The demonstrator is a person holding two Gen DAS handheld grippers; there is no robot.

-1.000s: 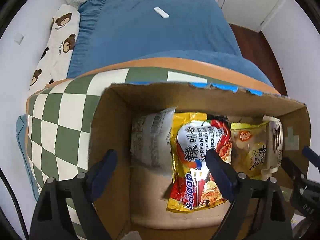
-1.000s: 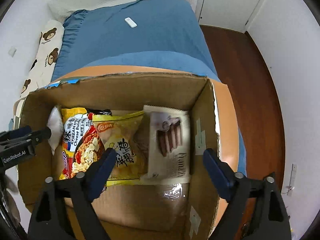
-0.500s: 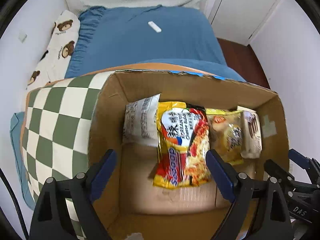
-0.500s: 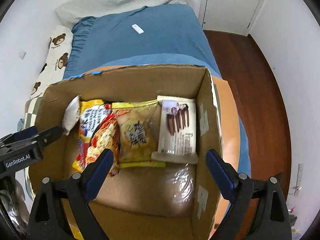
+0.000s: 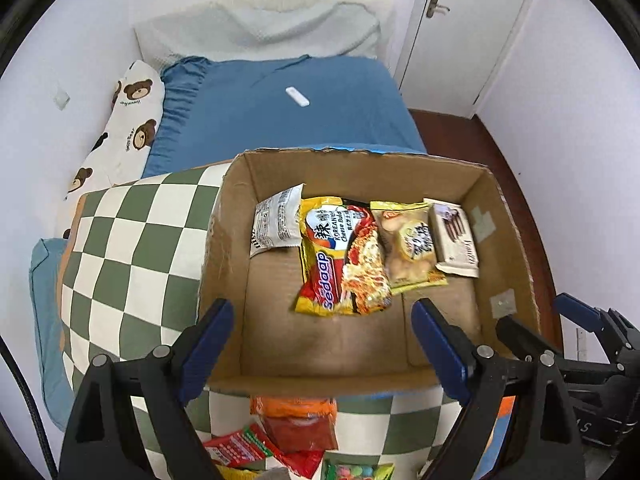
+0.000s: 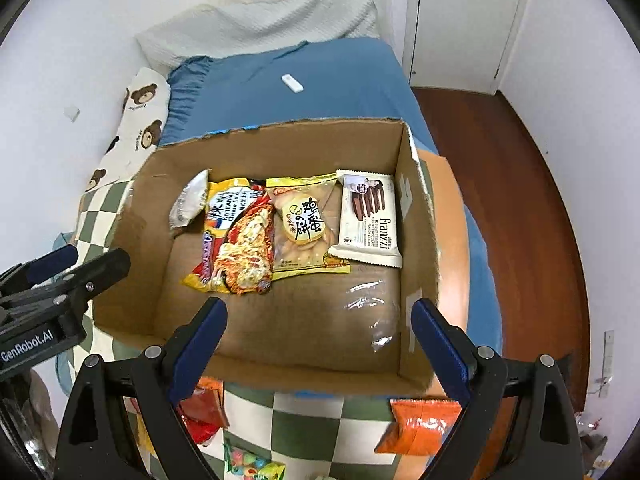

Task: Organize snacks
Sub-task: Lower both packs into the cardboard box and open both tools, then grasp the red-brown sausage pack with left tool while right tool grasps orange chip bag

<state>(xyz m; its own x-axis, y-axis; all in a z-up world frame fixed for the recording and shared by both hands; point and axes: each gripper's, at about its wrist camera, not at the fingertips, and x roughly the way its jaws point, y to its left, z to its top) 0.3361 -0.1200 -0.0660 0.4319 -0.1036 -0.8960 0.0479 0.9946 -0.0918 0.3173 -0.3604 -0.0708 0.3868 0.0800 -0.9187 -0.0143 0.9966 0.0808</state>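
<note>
Both claws, left gripper [image 5: 320,336] and right gripper [image 6: 318,334], gape wide, holding nothing; loose snacks [image 5: 296,428] below the cardboard box [image 5: 508,216] get cut off.

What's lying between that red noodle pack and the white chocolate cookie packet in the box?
A yellow biscuit bag, between the noodle pack and cookie packet; clearest in the right wrist view.

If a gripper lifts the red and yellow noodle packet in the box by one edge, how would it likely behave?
The noodle packet is glossy film, so it may slip between the pads. It looks puffed and crinkled, so probably light and likely to sag or swing from one edge. It overlaps the yellow biscuit bag, so lifting might nudge that.
</note>
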